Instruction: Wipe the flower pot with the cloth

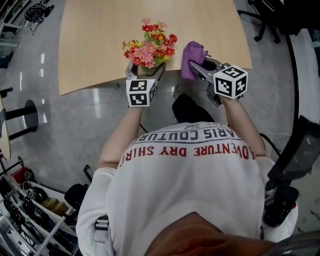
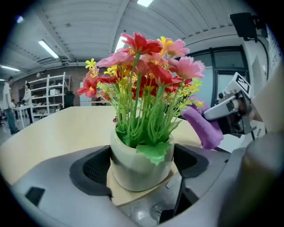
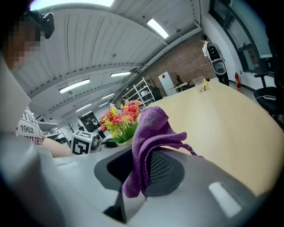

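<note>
A pale flower pot (image 2: 141, 166) with red, pink and yellow artificial flowers (image 2: 146, 66) stands at the near edge of the wooden table (image 1: 90, 45). My left gripper (image 1: 145, 71) is shut on the pot, one black pad against each side of it. Just to the right, my right gripper (image 1: 196, 67) is shut on a purple cloth (image 3: 148, 133). The cloth bunches up above the jaws and hangs a short way from the flowers, apart from the pot. In the left gripper view the cloth (image 2: 203, 126) shows at the right, beside the blooms.
The table's curved front edge (image 1: 100, 87) runs just under both grippers. A black seat (image 1: 189, 109) sits below it, in front of the person. An office chair (image 1: 267, 15) stands at the far right, and cluttered shelving (image 1: 30, 210) at the lower left.
</note>
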`<move>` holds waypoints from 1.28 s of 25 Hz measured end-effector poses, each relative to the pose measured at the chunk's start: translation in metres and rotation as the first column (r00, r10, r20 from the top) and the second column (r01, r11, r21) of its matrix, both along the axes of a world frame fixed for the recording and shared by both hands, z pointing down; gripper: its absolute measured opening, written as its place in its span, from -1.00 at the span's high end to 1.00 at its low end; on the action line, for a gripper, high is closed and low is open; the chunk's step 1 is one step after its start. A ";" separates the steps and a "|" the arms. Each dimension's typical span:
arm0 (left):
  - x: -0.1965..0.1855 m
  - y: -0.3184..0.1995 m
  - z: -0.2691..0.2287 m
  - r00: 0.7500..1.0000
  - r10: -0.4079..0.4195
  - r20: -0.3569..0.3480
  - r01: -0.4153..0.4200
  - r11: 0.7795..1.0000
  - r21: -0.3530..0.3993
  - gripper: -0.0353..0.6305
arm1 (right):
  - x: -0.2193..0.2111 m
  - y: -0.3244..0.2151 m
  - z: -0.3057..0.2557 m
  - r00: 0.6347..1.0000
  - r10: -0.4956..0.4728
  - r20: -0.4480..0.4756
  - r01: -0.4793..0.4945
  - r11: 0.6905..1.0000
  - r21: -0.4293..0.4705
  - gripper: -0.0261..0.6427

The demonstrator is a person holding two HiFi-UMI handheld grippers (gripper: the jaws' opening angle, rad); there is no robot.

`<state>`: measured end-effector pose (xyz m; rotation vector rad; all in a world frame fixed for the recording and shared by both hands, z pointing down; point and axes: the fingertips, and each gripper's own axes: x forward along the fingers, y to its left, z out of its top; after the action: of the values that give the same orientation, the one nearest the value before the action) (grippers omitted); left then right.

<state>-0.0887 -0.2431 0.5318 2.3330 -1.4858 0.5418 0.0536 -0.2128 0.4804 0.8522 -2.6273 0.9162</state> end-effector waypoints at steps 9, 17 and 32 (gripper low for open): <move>-0.013 0.020 -0.013 0.955 0.295 -0.014 -0.295 0.955 -0.005 -0.47 | -0.040 -0.018 -0.021 0.996 -0.058 0.066 0.060 0.998 -0.024 0.79; -0.018 0.022 -0.019 0.935 0.355 -0.008 -0.355 0.935 -0.009 -0.47 | -0.087 -0.037 -0.012 0.983 -0.162 0.089 0.168 0.983 -0.068 0.79; -0.019 0.013 -0.009 0.926 0.378 -0.014 -0.379 0.925 -0.018 -0.47 | -0.096 -0.063 0.052 0.950 -0.264 -0.165 0.241 0.959 -0.152 0.79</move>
<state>-0.1080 -0.2297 0.5227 2.6156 -1.0165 0.6337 -0.0429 -0.2754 0.5326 0.5240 -2.4166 0.8822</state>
